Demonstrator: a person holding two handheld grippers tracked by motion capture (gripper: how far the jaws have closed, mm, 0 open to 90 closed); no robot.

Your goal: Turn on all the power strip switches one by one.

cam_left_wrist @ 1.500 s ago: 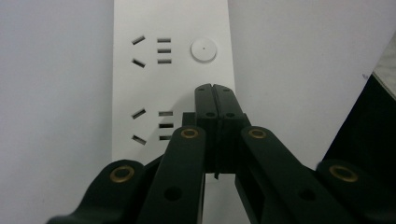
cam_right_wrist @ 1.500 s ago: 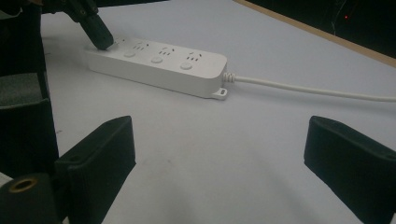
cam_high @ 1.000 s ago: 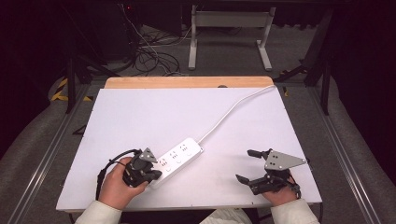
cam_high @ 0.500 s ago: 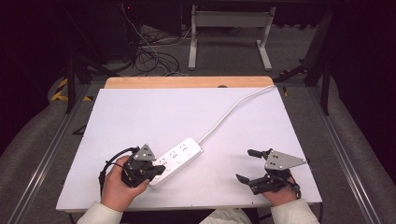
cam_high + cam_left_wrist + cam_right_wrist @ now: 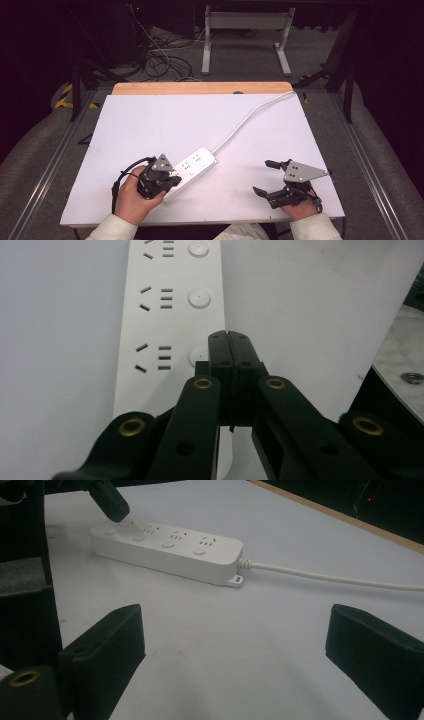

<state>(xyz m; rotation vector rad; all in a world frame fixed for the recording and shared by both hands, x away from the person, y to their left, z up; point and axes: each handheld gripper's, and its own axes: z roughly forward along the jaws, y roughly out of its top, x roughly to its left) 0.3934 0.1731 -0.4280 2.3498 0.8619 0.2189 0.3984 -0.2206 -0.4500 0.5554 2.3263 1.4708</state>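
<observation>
Lab: floor cables [image 5: 165, 62], rail-framed table [image 5: 150, 120]

White table top [image 5: 150, 125] with wooden far edge [image 5: 200, 88]; beyond it, tangled black cables [image 5: 165, 62] (on grey floor) and metal frame legs [image 5: 245, 37].

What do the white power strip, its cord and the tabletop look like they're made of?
The white four-outlet power strip looks like moulded matte plastic: smooth rounded edges, soft sheen, crisp slots. Its white round cord seems rubber or vinyl sheathed, since it curves loosely with a ribbed strain relief. The white tabletop looks like a matte laminate or sheet; the tan strip along its far edge suggests wood beneath, though that is uncertain.
</observation>
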